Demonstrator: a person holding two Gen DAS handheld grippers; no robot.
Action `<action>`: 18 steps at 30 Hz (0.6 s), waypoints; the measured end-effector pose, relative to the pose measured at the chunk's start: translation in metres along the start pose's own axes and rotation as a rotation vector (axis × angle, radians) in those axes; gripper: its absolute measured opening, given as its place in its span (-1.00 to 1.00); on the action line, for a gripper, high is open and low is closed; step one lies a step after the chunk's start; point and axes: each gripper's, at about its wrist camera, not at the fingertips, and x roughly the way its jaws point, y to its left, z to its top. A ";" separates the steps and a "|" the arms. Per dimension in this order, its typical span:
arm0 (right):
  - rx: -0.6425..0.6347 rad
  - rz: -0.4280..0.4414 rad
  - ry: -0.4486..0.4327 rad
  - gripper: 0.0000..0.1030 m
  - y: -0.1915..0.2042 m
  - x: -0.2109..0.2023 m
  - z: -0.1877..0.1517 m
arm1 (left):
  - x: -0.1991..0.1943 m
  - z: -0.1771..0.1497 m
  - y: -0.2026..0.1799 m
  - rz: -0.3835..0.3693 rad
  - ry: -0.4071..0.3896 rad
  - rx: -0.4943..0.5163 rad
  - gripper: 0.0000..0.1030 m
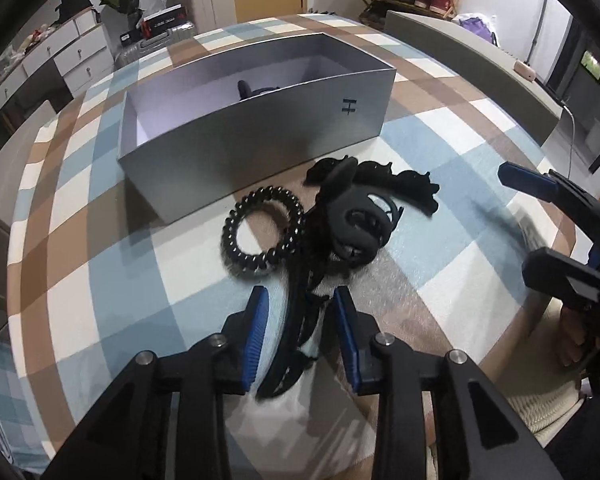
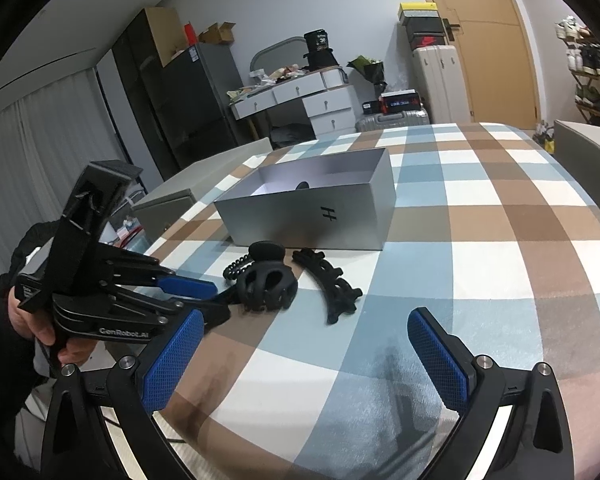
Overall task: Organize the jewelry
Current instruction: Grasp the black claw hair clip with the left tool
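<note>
My left gripper [image 1: 300, 296] stands over a long black toothed hair clip [image 1: 294, 344] on the checked cloth. The clip lies between its blue pads, and a gap shows on each side. Just beyond lie a black spiral hair tie [image 1: 260, 236], a black claw clip [image 1: 360, 224] and a black wavy clip [image 1: 404, 184]. Behind them stands an open grey box [image 1: 260, 136] with one dark item [image 1: 246, 88] inside. My right gripper [image 2: 306, 316] hovers open and empty over the cloth, short of the claw clip [image 2: 266, 284] and wavy clip [image 2: 332, 284]. A hand holds the left gripper [image 2: 220, 300] at the left.
The checked cloth [image 2: 480, 240] covers a large flat surface that ends behind the box. A grey panel [image 1: 480, 68] borders its right side. Drawers, suitcases and a shoe rack stand in the room beyond.
</note>
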 end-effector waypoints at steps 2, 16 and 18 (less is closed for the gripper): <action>0.003 -0.002 0.001 1.00 -0.001 0.000 0.000 | 0.000 0.001 -0.001 -0.014 -0.003 0.007 -0.46; -0.015 0.007 0.021 1.00 0.008 0.000 0.008 | -0.018 -0.012 -0.004 -0.030 -0.010 -0.044 -0.75; -0.016 0.000 0.030 1.00 0.009 0.003 0.010 | -0.022 -0.015 -0.001 -0.001 -0.012 -0.065 -0.74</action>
